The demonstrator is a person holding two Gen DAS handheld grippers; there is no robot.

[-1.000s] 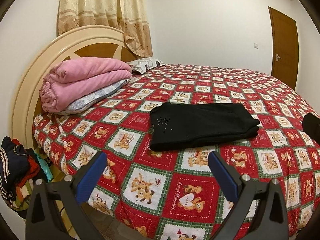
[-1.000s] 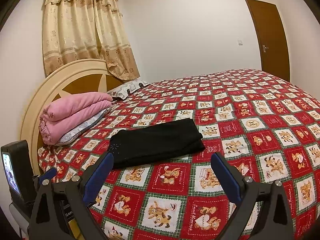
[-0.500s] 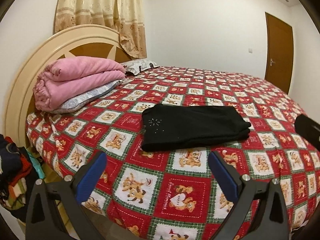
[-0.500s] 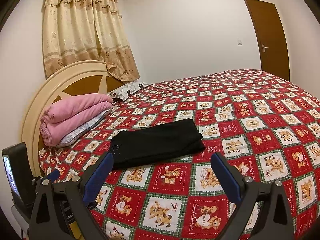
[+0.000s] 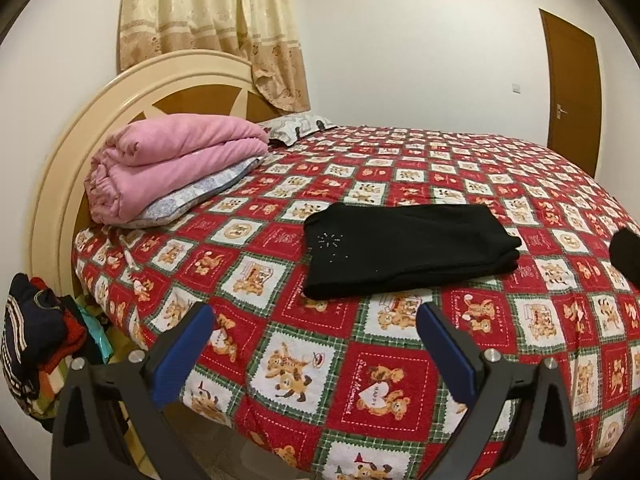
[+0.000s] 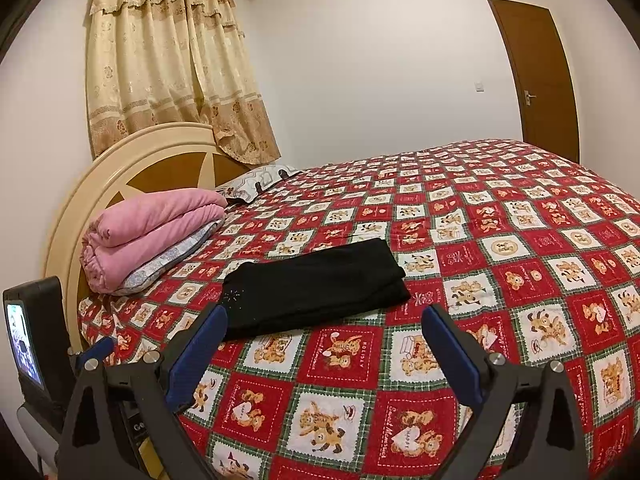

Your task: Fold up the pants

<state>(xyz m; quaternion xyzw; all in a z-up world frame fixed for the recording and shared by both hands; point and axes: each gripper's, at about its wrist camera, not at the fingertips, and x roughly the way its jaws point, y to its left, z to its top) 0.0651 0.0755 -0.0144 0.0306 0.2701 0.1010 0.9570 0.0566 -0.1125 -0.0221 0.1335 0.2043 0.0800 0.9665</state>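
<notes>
Black pants (image 5: 404,248) lie folded into a flat rectangle on the red bear-patterned bedspread (image 5: 360,380). They also show in the right wrist view (image 6: 316,288). My left gripper (image 5: 316,344) is open and empty, held off the bed's near edge, short of the pants. My right gripper (image 6: 320,344) is open and empty, also back from the pants. The right gripper's dark edge (image 5: 626,252) shows at the far right of the left wrist view. The left gripper's body with its screen (image 6: 32,344) shows at the left of the right wrist view.
A folded pink blanket (image 5: 172,164) lies on a pillow by the round cream headboard (image 5: 80,132). A pile of clothes (image 5: 36,348) sits beside the bed at the left. A curtain (image 6: 168,64) and a brown door (image 6: 536,76) stand behind the bed.
The left wrist view has shifted a little right and back again; the pants have not moved. Both grippers stay open and empty.
</notes>
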